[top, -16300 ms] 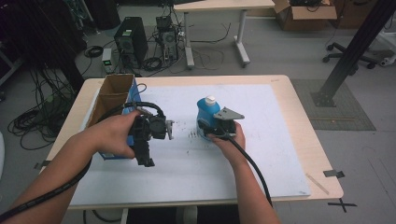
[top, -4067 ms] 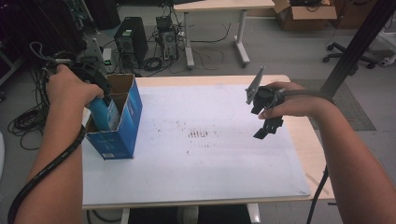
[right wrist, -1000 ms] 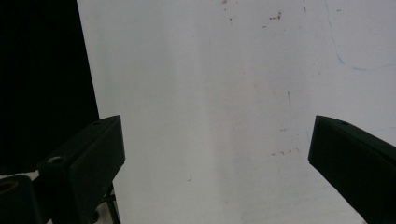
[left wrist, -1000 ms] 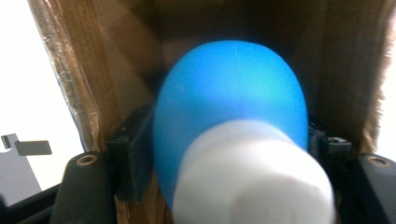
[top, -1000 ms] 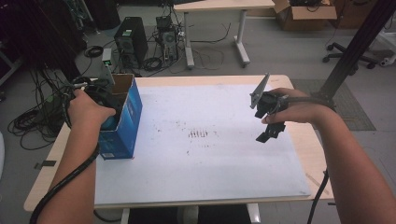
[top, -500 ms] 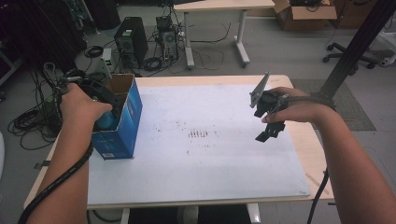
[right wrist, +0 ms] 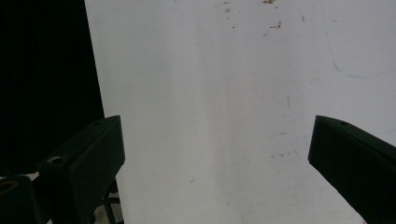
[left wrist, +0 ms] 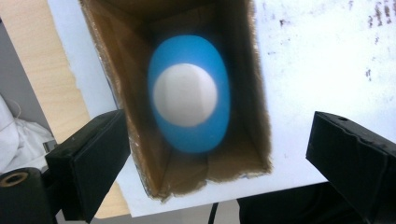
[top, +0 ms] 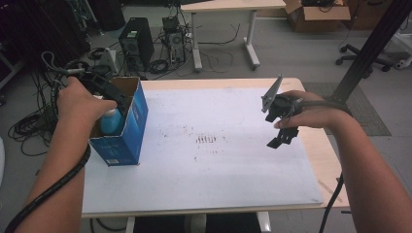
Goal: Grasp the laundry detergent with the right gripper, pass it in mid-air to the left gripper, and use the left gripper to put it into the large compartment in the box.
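A blue bottle [top: 111, 122] with a white cap [left wrist: 186, 94] stands upright inside an open blue cardboard box [top: 127, 127] at the left edge of the table. My left gripper [top: 114, 98] hovers just above the box opening, open, its jaws apart on either side of the box [left wrist: 140, 93] with nothing between them. My right gripper [top: 282, 139] hangs in the air over the right side of the table, open and empty, and looks down on the white sheet [right wrist: 210, 93].
A white sheet [top: 209, 165] with small dark marks at its middle covers most of the wooden table [top: 324, 160]. Computer towers and cables [top: 145, 43] sit on the floor behind the table. A dark post [top: 369, 48] stands at the far right.
The bottle, once held at the table's middle, now sits in the box. Over the last second my left gripper has drawn up and back from the box. The right gripper has barely moved.
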`<state>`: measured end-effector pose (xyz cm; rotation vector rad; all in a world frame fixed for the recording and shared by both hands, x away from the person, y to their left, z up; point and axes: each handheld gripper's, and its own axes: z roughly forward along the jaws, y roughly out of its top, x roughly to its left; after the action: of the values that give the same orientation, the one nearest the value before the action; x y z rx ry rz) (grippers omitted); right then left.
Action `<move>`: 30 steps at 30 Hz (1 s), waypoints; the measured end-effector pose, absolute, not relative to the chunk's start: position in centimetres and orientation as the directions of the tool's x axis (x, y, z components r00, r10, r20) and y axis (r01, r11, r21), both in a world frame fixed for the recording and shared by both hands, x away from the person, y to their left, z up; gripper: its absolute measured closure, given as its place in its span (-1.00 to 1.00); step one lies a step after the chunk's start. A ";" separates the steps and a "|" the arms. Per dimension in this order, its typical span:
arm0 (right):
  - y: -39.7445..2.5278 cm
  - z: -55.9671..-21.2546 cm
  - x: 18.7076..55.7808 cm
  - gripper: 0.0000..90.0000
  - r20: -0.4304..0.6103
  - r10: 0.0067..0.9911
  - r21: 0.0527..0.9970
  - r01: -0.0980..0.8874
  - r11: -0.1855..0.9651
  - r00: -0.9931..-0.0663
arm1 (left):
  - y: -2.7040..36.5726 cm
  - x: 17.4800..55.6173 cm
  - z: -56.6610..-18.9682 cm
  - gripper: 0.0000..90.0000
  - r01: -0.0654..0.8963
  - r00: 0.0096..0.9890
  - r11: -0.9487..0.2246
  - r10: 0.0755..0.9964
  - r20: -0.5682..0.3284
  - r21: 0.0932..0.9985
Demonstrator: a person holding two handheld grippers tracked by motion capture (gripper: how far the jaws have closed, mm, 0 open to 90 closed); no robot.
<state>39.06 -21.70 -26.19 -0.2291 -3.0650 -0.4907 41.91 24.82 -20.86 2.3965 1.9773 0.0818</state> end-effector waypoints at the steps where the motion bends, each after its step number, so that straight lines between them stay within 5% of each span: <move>1: -21.7 -26.2 39.0 -0.91 0.052 0.139 0.309 0.148 0.939 -0.989 | 24.7 41.9 -20.7 -0.89 0.978 0.198 -0.199 0.980 0.022 0.059; 30: -20.6 -24.8 37.5 -0.92 0.027 0.090 0.287 0.094 0.953 -0.996 | 14.6 40.5 -15.3 -1.00 0.763 0.643 -0.647 0.755 0.132 -0.019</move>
<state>37.52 -20.62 -24.81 -0.1462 -3.0909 -0.4549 40.49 14.56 -15.35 2.9129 1.3472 0.1794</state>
